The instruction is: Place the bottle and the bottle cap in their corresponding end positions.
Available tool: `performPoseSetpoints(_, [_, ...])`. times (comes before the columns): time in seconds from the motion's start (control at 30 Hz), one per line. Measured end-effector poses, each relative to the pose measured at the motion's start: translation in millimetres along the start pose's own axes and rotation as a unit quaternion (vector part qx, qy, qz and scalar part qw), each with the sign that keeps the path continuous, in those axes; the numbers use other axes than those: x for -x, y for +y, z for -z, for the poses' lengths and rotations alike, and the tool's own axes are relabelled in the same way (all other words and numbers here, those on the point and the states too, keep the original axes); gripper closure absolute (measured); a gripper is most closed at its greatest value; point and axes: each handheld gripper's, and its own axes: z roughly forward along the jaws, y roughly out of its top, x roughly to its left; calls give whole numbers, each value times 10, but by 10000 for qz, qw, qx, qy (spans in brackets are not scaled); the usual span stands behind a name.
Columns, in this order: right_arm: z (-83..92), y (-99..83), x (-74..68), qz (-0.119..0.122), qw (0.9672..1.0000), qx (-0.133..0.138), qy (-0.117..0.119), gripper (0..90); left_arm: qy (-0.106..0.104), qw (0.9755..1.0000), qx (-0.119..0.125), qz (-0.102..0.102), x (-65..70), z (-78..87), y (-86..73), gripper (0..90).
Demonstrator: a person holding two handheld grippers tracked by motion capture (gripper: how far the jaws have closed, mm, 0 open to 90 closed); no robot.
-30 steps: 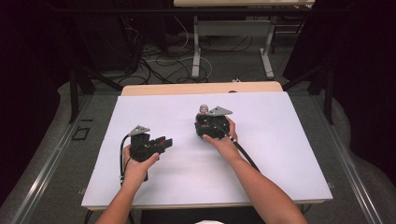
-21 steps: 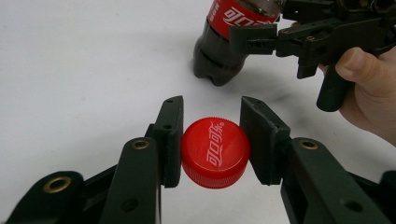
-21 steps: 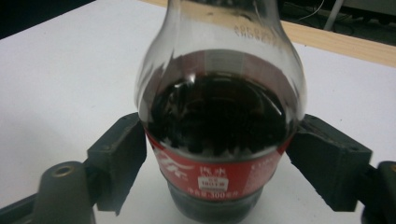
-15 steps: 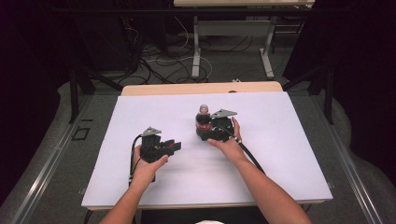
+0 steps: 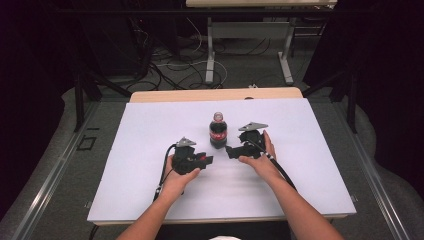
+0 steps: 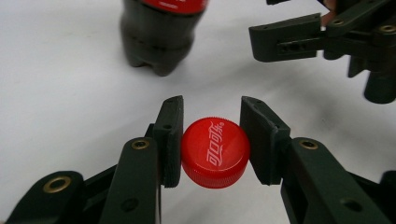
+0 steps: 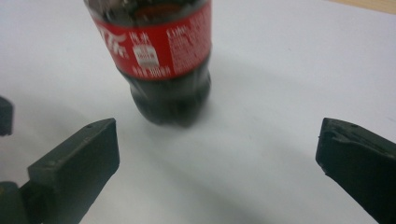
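Both forearms come in from the bottom of the high view and angle inward over the white table (image 5: 150, 200).

L hand (image 5: 176, 181) sits low near the table's middle, wrist roughly straight w/ the forearm, wrapped round the back of the left gripper (image 5: 207, 160), which points right and a bit away from the person, toward the bottle. Its jaws are clamped on a red bottle cap (image 6: 215, 152): in the left gripper view the pads press the cap's ribbed rim from both sides, printed top facing the camera, cap held just above the tabletop.

R hand (image 5: 260, 159) lies right of the bottle, fingers curled over the gripper body, forearm running back to the lower right. The right gripper (image 5: 229, 150) points left, tips just beside the bottle's base. Its jaws have just been opening and now stand wide apart; in the right gripper view nothing sits between them, bottle a little past the tips, slightly blurred.

Cola bottle (image 5: 218, 131) stands upright on the table, about centre, dark drink, red label, no cap on the neck. It's between the two grippers, closer to the R one; neither touches it.
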Motion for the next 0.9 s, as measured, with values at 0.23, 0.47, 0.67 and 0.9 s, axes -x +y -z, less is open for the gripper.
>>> performPoseSetpoints(0.23, [205,-174,54,89,10000,-3,-5,0,-14,9980,-281,-573,177,-271,-82,610])
performPoseSetpoints(0.47, [334,-289,125,-112,9999,101,29,0,-7,9956,-428,-828,244,-376,-150,608])
performPoseSetpoints(0.67, [387,-308,184,-179,9997,149,10,0,-65,9970,-324,-705,244,-390,-156,468])
performPoseSetpoints(0.9, [411,-340,245,-251,9996,125,-37,0,-97,9971,41,-752,188,-105,-37,280])
